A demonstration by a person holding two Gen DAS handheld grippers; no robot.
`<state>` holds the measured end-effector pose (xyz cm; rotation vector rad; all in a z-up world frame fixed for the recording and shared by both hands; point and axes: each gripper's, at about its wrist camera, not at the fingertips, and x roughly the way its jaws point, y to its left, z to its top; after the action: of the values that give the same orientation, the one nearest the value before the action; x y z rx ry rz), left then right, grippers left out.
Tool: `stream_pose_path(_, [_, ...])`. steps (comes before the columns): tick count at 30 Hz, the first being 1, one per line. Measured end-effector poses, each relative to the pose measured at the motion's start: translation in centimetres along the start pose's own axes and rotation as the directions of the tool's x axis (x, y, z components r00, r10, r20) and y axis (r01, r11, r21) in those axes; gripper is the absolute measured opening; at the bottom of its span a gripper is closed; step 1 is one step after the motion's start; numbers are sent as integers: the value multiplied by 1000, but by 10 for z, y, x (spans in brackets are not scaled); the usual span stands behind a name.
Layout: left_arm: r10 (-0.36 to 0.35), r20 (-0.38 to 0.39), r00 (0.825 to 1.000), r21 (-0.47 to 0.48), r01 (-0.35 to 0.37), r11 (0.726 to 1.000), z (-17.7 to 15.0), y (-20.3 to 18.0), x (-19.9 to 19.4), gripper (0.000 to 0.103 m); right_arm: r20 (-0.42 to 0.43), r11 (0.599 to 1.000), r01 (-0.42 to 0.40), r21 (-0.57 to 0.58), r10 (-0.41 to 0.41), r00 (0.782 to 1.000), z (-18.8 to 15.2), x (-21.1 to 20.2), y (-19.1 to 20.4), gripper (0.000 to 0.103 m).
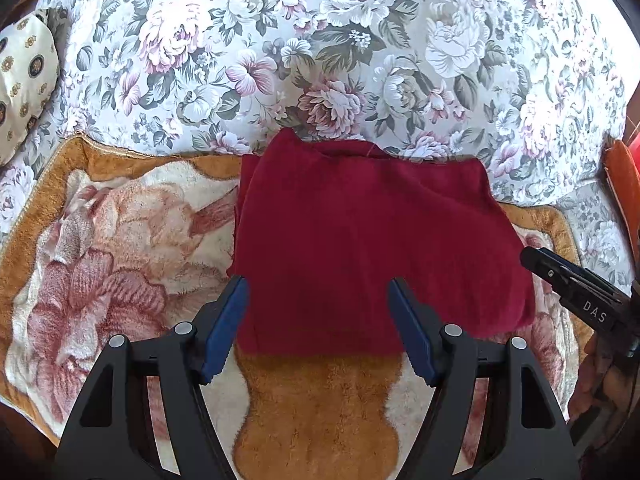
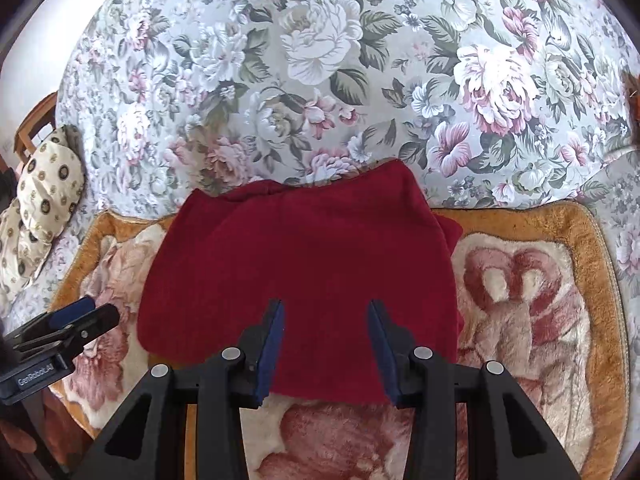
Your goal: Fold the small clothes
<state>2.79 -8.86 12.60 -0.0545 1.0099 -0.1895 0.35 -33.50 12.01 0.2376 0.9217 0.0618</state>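
Note:
A dark red garment (image 1: 360, 240) lies folded into a flat rectangle on a plush floral blanket (image 1: 100, 260). It also shows in the right wrist view (image 2: 300, 264). My left gripper (image 1: 318, 292) is open and empty, its blue pads over the garment's near left part. My right gripper (image 2: 326, 312) is open and empty above the garment's near edge. The right gripper shows at the right edge of the left wrist view (image 1: 532, 258), beside the garment. The left gripper shows at the left in the right wrist view (image 2: 100, 312).
The blanket (image 2: 540, 300) lies on a floral bedspread (image 1: 320, 40) that rises behind the garment. A cream patterned pillow (image 2: 44, 200) sits at the far left. An orange object (image 1: 624, 184) is at the right edge.

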Motion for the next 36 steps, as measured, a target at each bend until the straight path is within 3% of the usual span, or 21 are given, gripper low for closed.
stream_pose_path(2, [30, 4, 1000, -9, -30, 999, 13, 9, 19, 72, -11, 1000, 15, -3, -15, 1000, 13, 18, -6, 41])
stream_pose_path(10, [38, -37, 999, -121, -42, 992, 56, 49, 96, 72, 22, 992, 124, 18, -124, 992, 57, 77, -35, 41])
stream_pose_path(12, [55, -77, 996, -146, -66, 987, 62, 57, 119, 72, 19, 989, 146, 37, -147, 989, 65, 91, -46, 41])
stream_pose_path(16, [61, -133, 989, -164, -83, 983, 60, 71, 145, 72, -128, 977, 212, 13, -208, 970, 67, 135, -58, 41])
stream_pose_path(18, [34, -121, 992, -195, -58, 979, 54, 78, 137, 72, -88, 978, 208, -3, -208, 974, 66, 127, -53, 41])
stream_pose_path(25, [-46, -37, 998, -230, 36, 972, -2, 95, 63, 72, -66, 1000, 4, -14, -5, 998, 62, 93, -8, 41])
stream_pose_path(30, [-80, -9, 997, -328, 73, 942, -54, 102, 39, 75, -111, 990, -139, -31, 135, 985, 62, 99, 51, 44])
stream_pose_path(36, [-123, 0, 992, -407, 112, 907, -72, 102, 45, 75, -203, 967, -228, -109, 203, 958, 51, 122, 137, 46])
